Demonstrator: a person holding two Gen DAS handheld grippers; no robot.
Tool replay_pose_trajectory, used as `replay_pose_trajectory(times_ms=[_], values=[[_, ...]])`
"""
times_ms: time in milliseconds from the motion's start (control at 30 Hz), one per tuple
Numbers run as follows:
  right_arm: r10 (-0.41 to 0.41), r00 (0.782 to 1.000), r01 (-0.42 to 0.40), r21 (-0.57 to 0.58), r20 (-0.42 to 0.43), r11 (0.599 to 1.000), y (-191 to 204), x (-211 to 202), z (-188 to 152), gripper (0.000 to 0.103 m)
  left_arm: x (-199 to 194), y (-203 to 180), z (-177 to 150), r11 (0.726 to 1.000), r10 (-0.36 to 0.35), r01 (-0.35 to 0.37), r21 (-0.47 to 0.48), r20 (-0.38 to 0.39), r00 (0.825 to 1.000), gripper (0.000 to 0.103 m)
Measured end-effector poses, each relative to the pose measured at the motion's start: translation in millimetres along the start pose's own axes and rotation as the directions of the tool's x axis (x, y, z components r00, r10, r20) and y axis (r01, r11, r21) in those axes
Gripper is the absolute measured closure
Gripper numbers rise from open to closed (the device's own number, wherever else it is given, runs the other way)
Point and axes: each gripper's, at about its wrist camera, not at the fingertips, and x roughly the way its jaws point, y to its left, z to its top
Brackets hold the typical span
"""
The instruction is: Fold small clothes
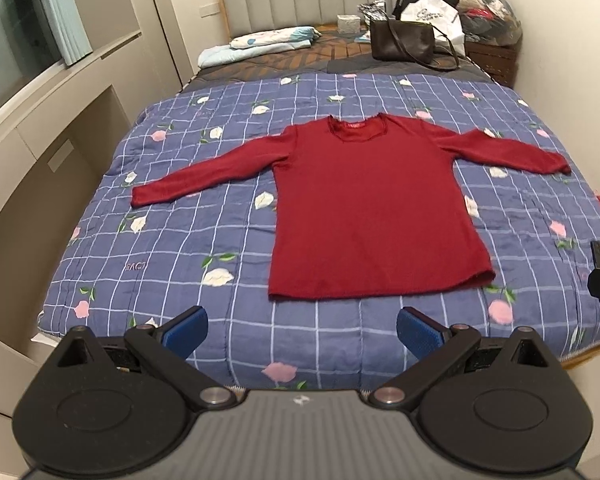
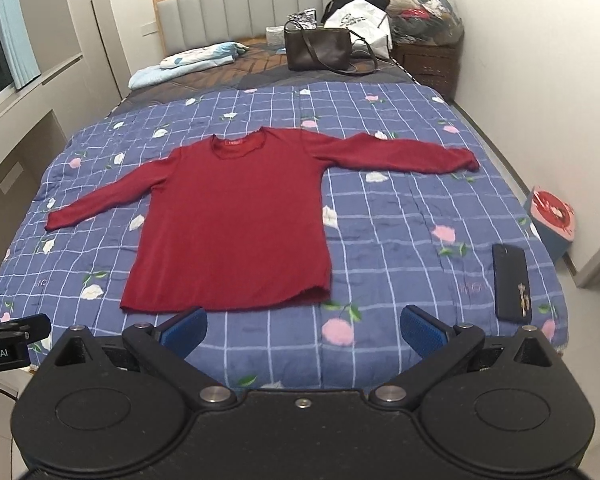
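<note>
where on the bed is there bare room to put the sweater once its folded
Free quilt lies between the red sweater and the phone, and also left of the sweater below its sleeve. The headboard end is crowded with a brown bag and folded bedding.

The right gripper (image 2: pixel 302 330) hovers with its blue pads spread wide, holding nothing. Just ahead and slightly left, a red sweater (image 2: pixel 236 224) lies flat on the quilt (image 2: pixel 400 216). A phone (image 2: pixel 512 282) lies ahead-right.
</note>
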Motion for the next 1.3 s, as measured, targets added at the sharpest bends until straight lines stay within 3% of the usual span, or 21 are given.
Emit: replay_pose_trajectory(times_ms=[467, 800, 1033, 1300], values=[[0.09, 0.996, -0.09, -0.051, -0.006, 0.995, -57.1, 31.5, 50.2, 0.0, 2.0, -66.8, 47.1, 0.994, 0.105, -0.107, -0.035, -0.042, 0.994, 0.0], [0.087, 0.995, -0.089, -0.04, -0.045, 0.995, -66.0, 58.1, 63.6, 0.0, 15.4, -77.1, 66.2, 0.989, 0.149, -0.15, -0.009, -0.079, 0.986, 0.0], [0.044, 0.997, -0.047, -0.044, -0.06, 0.998, -50.9, 80.9, 78.7, 0.0, 49.6, -65.0, 93.7, 0.994, 0.109, -0.108, 0.018, -0.092, 0.99, 0.0], [-0.081, 0.995, 0.082, 0.01, -0.053, 0.997, -25.2, 109.3, 110.7, 0.0, 107.2, -56.2, 153.4, 0.993, 0.01, -0.002, 0.117, -0.071, 0.997, 0.0]])
